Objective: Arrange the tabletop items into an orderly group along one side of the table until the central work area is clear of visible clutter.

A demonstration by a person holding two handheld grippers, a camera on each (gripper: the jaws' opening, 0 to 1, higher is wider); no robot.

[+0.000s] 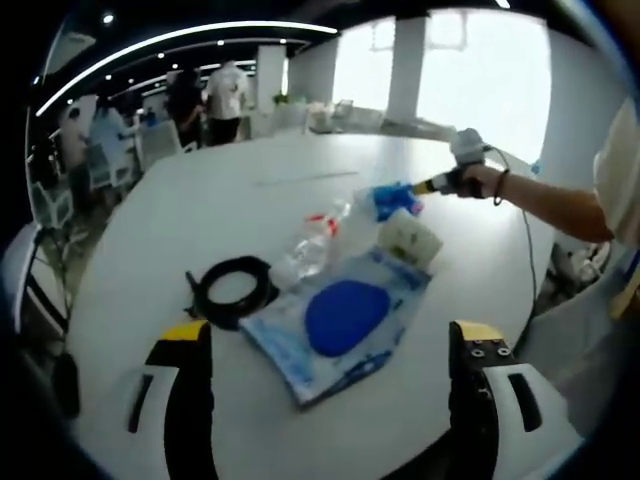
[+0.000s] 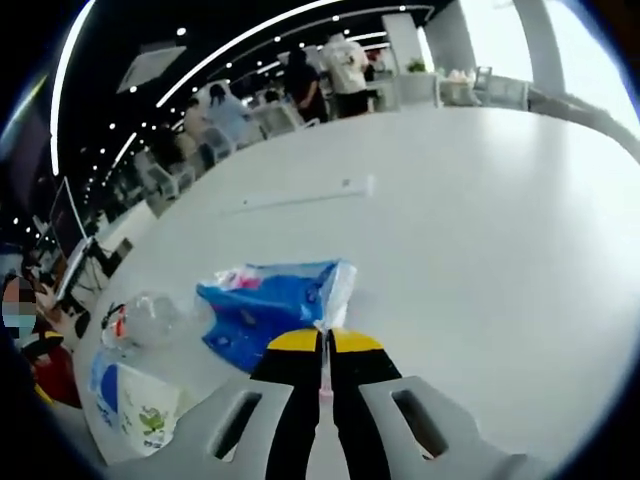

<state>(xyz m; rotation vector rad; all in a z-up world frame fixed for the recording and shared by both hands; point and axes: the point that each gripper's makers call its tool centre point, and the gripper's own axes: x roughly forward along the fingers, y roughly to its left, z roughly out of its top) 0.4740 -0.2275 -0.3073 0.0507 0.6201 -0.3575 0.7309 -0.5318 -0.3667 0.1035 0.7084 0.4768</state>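
My left gripper (image 1: 331, 334) is open, its jaws wide apart over the near table edge. Between and beyond them lies a blue-and-white plastic bag (image 1: 345, 320) with a round blue item inside. A black cable coil (image 1: 235, 288) sits to its left. A clear plastic bottle (image 1: 310, 245) and a white printed pack (image 1: 408, 238) lie just past the bag. My right gripper (image 2: 324, 338) is shut on the edge of a blue packet (image 2: 270, 305), low over the table. The same bottle (image 2: 140, 315) and the white pack (image 2: 135, 405) lie to its left.
The round white table (image 1: 230, 190) stretches far behind the items, with a thin white strip (image 2: 300, 198) lying mid-table. A person's hand (image 1: 482, 180) holds the right gripper (image 1: 428, 186). People (image 2: 345, 62) and chairs stand beyond the far edge.
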